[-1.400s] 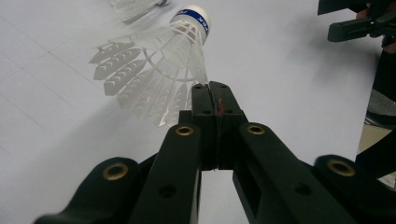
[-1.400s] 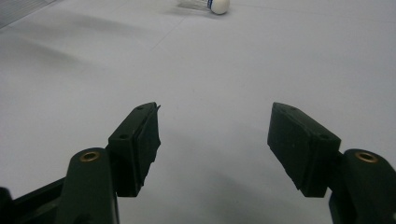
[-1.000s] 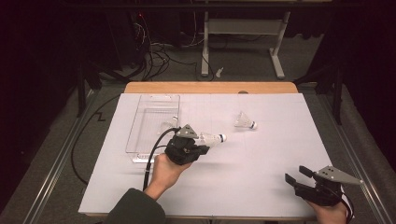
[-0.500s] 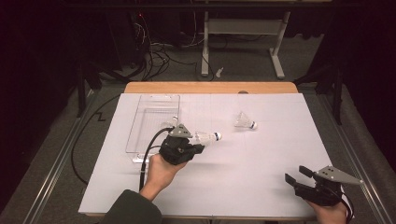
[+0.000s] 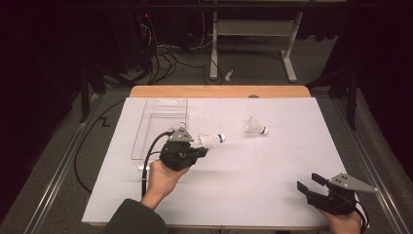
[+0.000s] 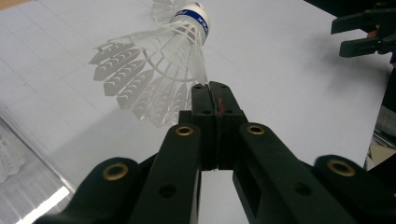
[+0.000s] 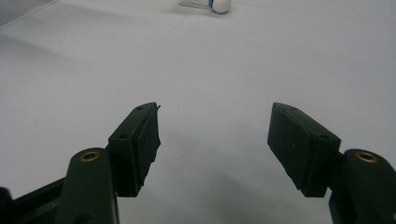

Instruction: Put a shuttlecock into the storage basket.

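Shuttlecock (image 6: pixel 159 56) hung by the edge of its feather skirt from my left tool (image 6: pixel 215 100), jaws clamped together on it, just above the tabletop (image 5: pixel 234 170) beside the clear tray (image 5: pixel 146 134). My right tool (image 7: pixel 215 135) stood wide apart, holding nothing.

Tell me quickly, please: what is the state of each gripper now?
Left gripper: closed on the skirt of a white plastic shuttlecock.
Right gripper: open, holding nothing, above the white table.
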Demonstrator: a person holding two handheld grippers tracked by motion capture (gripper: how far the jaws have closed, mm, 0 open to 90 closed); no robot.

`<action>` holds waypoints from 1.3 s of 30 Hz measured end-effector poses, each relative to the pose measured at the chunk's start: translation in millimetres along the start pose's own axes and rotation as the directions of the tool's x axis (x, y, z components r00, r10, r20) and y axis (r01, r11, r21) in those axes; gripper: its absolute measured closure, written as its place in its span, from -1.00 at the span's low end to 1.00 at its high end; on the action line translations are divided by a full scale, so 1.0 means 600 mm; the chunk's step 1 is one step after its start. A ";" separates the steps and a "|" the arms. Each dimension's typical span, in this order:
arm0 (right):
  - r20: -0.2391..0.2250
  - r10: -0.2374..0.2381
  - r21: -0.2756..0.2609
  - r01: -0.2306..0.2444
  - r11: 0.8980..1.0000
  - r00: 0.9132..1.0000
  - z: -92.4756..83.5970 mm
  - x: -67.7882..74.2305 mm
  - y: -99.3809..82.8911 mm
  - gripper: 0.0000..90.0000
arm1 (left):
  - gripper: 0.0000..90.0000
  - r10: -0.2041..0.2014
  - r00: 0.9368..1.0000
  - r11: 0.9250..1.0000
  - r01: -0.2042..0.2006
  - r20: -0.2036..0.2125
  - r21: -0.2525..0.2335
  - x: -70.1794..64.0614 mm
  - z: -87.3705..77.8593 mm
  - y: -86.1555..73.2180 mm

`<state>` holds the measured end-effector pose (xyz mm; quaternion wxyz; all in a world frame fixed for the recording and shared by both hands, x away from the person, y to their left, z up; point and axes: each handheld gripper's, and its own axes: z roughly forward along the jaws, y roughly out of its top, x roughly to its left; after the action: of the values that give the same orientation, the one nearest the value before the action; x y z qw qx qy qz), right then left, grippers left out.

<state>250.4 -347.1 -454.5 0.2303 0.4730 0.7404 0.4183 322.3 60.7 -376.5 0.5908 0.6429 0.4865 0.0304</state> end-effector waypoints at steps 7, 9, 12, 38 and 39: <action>0.001 0.000 -0.001 0.000 1.000 1.000 -0.001 0.000 0.000 -0.24 | 1.00 0.001 1.000 0.999 -0.001 -0.011 -0.034 0.005 -0.007 0.007; 0.000 0.001 -0.002 -0.001 1.000 1.000 0.000 0.000 0.000 -0.24 | 1.00 0.002 1.000 0.999 -0.002 -0.015 -0.034 0.005 -0.008 0.008; 0.000 0.001 0.000 -0.001 1.000 1.000 0.000 0.000 0.000 -0.24 | 1.00 0.004 1.000 0.999 -0.004 -0.023 -0.035 0.009 -0.009 0.013; 0.001 0.001 0.000 -0.001 1.000 1.000 0.000 0.000 0.000 -0.24 | 1.00 -0.027 0.998 0.996 0.022 -0.053 -0.090 0.035 -0.026 0.035; 0.001 0.001 0.000 -0.001 1.000 1.000 0.000 0.000 0.000 -0.24 | 1.00 -0.029 0.998 0.995 0.023 -0.055 -0.095 0.036 -0.027 0.036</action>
<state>250.2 -347.0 -454.4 0.2303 0.4737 0.7400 0.4183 336.7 90.6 -366.2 0.6070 0.6066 0.5093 0.0640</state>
